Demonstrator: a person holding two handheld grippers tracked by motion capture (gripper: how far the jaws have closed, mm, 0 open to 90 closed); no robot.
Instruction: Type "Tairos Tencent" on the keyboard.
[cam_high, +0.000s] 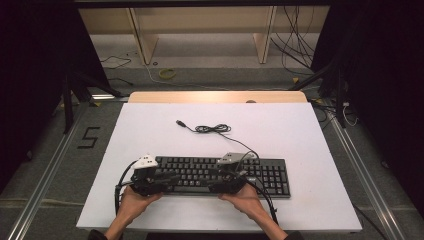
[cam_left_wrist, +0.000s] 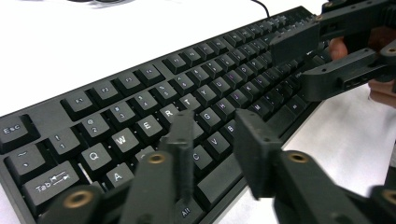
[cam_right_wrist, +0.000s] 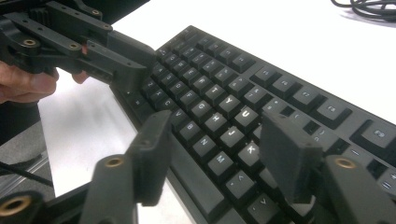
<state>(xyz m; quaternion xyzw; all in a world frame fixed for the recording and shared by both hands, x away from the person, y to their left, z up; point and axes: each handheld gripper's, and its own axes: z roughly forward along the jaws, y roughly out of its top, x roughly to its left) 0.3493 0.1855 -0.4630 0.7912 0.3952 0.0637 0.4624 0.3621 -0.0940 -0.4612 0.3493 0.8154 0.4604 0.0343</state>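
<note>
Both hand-held grippers, left (cam_high: 172, 176) and right (cam_high: 212, 172), agape over keyboard (cam_high: 270, 175); coiled cable (cam_high: 212, 129) beyond.

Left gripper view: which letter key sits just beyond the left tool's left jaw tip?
The black R key, directly past that jaw tip; E and T flank it.

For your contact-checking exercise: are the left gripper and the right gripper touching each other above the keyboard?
Apart. In the high view the left gripper and right gripper face each other with keyboard keys visible between them.
</note>
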